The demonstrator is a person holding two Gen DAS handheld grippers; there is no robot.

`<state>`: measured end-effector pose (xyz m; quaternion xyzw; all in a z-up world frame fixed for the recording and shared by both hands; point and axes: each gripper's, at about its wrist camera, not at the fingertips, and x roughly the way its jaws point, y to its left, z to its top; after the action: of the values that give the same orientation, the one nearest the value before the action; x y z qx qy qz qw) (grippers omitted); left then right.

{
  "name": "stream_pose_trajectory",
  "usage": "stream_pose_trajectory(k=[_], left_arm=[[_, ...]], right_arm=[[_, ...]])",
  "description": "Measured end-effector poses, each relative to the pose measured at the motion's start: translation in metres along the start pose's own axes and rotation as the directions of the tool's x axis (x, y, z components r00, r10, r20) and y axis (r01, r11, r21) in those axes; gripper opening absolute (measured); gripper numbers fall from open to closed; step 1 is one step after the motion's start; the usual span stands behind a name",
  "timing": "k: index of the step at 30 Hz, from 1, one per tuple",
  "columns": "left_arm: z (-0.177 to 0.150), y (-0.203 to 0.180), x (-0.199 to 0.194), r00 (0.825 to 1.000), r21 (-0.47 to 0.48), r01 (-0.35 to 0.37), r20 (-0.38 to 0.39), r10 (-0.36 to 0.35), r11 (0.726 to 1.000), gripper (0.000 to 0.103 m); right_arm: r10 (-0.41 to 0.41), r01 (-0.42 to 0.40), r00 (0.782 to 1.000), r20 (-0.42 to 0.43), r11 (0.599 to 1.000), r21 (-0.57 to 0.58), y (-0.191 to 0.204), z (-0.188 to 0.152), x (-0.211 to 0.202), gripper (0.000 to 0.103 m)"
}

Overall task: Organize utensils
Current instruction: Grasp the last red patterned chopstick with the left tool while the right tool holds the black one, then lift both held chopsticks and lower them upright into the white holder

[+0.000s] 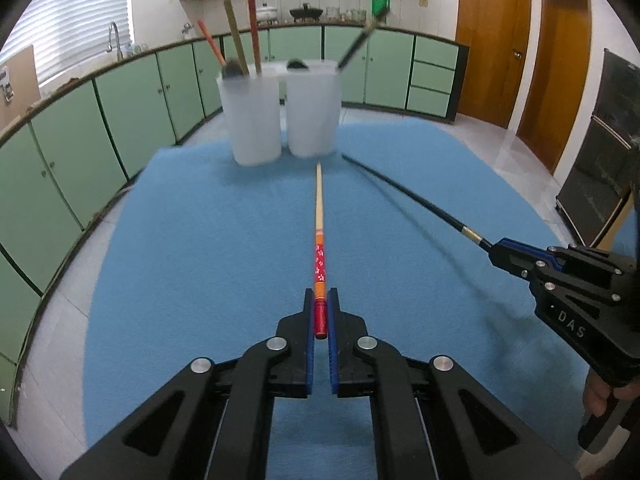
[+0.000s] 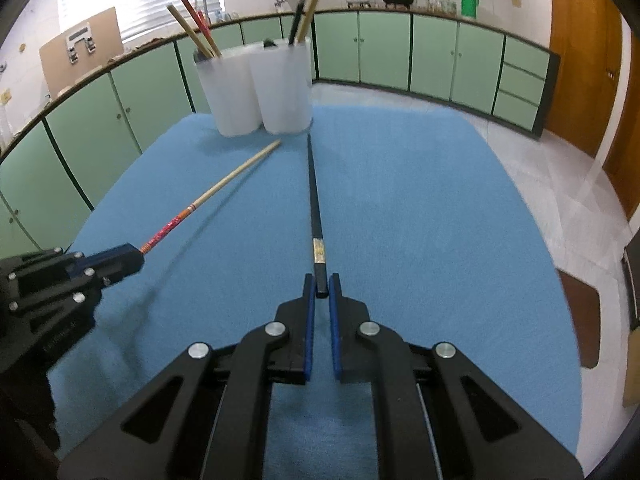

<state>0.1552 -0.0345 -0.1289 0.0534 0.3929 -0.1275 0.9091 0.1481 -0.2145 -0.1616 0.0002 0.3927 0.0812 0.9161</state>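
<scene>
From the left wrist view, the left hand-held gripper [image 1: 321, 312] is seen clenched on the red butt of a wooden chopstick [image 1: 319, 216], whose pale tip is pointed at the gap between two white tubs [image 1: 280, 116] at the far end of the blue-covered bench [image 1: 180, 240]. Several sticks are already stood in the left tub [image 1: 252, 120] and a dark one in the right tub [image 1: 314, 114]. At the right edge, the right hand-held gripper [image 1: 496, 249] is seen grasping a black chopstick [image 1: 408, 196].

From the right wrist view, the black chopstick is held only at its very end between the blue pads, with little of it inside the grip; whether its tip rests on the cloth cannot be told, since the far end is blurred.

Each stick is gripped far from its tip, so a pivot or slip in the pads is judged likely if a tip is caught on a tub rim. A light tub could also be tipped or pushed aside by a misaimed tip.
</scene>
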Motion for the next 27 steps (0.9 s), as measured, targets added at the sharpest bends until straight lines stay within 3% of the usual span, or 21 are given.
stream_pose_trajectory(k=[15, 27], left_arm=[[0.047, 0.019, -0.047, 0.989, -0.002, 0.001, 0.145, -0.001, 1.0, 0.006], [0.102, 0.026, -0.056, 0.972, 0.047, 0.021, 0.235, -0.031, 0.999, 0.006]], right_arm=[[0.039, -0.038, 0.995, 0.097, 0.999, -0.01, -0.002, 0.041, -0.029, 0.006], [0.123, -0.12, 0.977, 0.172, 0.992, -0.022, -0.011, 0.115, -0.053, 0.006]])
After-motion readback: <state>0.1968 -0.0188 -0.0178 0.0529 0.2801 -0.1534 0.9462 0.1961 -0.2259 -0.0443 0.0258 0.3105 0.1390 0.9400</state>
